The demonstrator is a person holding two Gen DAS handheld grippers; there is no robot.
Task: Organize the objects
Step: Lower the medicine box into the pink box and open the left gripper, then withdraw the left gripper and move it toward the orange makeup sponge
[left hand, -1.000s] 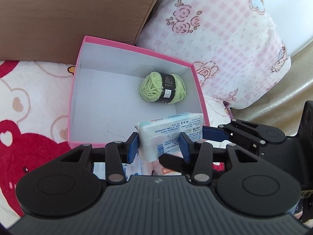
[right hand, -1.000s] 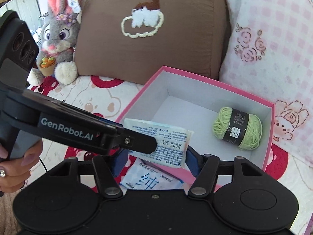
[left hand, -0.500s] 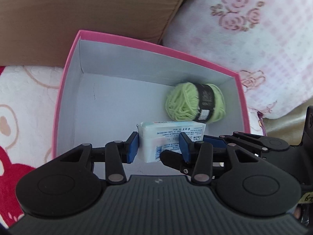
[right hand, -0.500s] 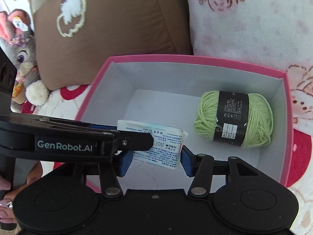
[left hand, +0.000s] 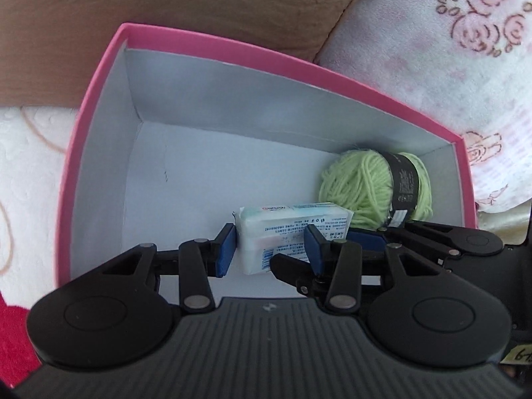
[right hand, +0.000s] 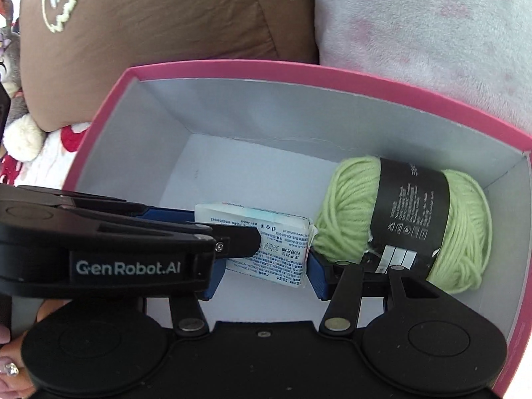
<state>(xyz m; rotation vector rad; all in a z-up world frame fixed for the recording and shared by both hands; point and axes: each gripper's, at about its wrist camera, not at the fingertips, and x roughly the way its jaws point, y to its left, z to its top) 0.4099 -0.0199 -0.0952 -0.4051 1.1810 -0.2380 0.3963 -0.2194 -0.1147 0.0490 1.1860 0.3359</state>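
A white tissue pack [left hand: 292, 222] with printed text hangs low inside the pink box [left hand: 232, 46], just left of a green yarn ball [left hand: 365, 189] with a black label. My left gripper [left hand: 270, 249] is shut on the pack, its blue pads pressing on it from either side. The right gripper's fingers [left hand: 432, 236] reach in from the right. In the right wrist view my right gripper [right hand: 264, 277] is also shut on the tissue pack [right hand: 266, 232], and the left gripper's finger [right hand: 133, 232] crosses from the left. The yarn ball [right hand: 349, 206] lies against the right pad, inside the pink box [right hand: 266, 69].
A brown cushion [left hand: 199, 0] and a pink floral pillow [left hand: 449, 50] lean behind the box. A white blanket with red bears [left hand: 30, 166] lies under it. A plush rabbit [right hand: 13, 66] sits at far left. A person's hand [right hand: 13, 365] holds the left gripper.
Both grippers have carried the tissue pack forward and down into the pink box, close to the yarn ball. The right gripper's jaws have narrowed a little on the pack.
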